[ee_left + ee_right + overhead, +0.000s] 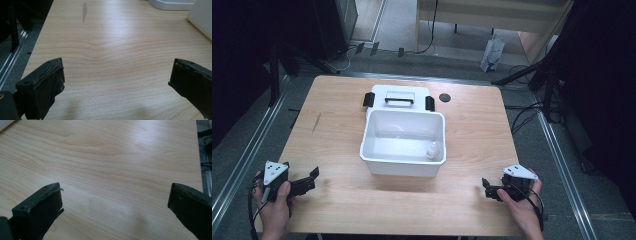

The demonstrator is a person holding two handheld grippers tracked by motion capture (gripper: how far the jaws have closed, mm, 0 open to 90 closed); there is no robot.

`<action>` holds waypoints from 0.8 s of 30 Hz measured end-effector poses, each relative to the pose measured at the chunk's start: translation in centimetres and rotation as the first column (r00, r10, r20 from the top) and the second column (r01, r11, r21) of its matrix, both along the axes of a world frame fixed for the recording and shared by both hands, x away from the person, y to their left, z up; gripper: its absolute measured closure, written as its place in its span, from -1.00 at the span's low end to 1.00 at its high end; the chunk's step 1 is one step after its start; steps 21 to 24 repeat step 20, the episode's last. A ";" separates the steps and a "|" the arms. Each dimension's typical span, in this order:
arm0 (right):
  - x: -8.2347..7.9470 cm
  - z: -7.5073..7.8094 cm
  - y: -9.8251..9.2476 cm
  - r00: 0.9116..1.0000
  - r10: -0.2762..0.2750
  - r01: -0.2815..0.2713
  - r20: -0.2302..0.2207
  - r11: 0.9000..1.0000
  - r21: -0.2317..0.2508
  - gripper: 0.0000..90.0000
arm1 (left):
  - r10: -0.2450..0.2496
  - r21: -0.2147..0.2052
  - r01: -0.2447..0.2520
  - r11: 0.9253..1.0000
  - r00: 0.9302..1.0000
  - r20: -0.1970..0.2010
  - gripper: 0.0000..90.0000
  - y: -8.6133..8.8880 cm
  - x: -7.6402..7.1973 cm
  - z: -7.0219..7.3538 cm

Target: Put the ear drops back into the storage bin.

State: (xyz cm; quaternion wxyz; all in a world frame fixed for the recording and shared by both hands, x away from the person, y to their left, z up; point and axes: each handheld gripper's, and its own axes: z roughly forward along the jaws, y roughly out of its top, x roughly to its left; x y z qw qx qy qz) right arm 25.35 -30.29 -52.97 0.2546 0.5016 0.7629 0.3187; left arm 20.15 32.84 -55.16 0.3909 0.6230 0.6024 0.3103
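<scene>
While both grippers sit idle at the near edge of the worktop, I take the white bin as my landmark: it stands mid-worktop, open, with its lid lying flat just behind it, touching or nearly so, black handle up and black latches at its two ends. Small white bottle stands upright inside the bin, at the near right corner by the wall. Left gripper is near-left of the bin, well apart from it, fingers spread wide over bare wood, holding nothing. Right gripper is near-right of the bin, also well apart, fingers spread, empty. My read: bottle or lid is the likely target, nothing started yet. Risks: the bottle is small and light and tucked in the corner, so wide fingers coming down could clip the bin wall or tip the bottle before closing. The bin looks light; a sideways nudge would slide it into the lid. A dark round spot sits right of the lid, can't tell what.
</scene>
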 end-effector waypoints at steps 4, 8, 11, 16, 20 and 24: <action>-1.0 -1.6 -0.7 0.996 -0.043 0.036 0.073 0.995 0.089 -1.00 | -0.002 0.001 0.002 1.000 1.000 0.000 -0.99 0.0 0.0 0.0; -1.3 -1.3 -1.3 0.990 -0.089 0.074 0.106 0.988 0.137 -1.00 | -0.010 0.025 0.010 1.000 1.000 0.000 -0.99 -0.2 0.0 0.0; -1.9 -1.7 -1.6 0.988 -0.102 0.079 0.120 0.980 0.184 -1.00 | -0.022 0.046 0.022 0.999 1.000 -0.005 -0.99 -0.5 0.0 0.0; -1.9 -1.8 -1.5 0.990 -0.093 0.074 0.105 0.983 0.171 -1.00 | -0.020 0.064 0.021 0.998 1.000 -0.014 -0.99 -0.7 -0.1 0.0; -1.7 -1.8 -1.6 0.990 -0.110 0.094 0.089 0.981 0.171 -1.00 | -0.012 0.055 0.012 0.998 1.000 -0.011 -0.99 -0.6 -0.1 0.0; -1.7 -1.8 -1.6 0.990 -0.110 0.094 0.089 0.981 0.171 -1.00 | -0.012 0.055 0.012 0.998 1.000 -0.011 -0.99 -0.6 -0.1 0.0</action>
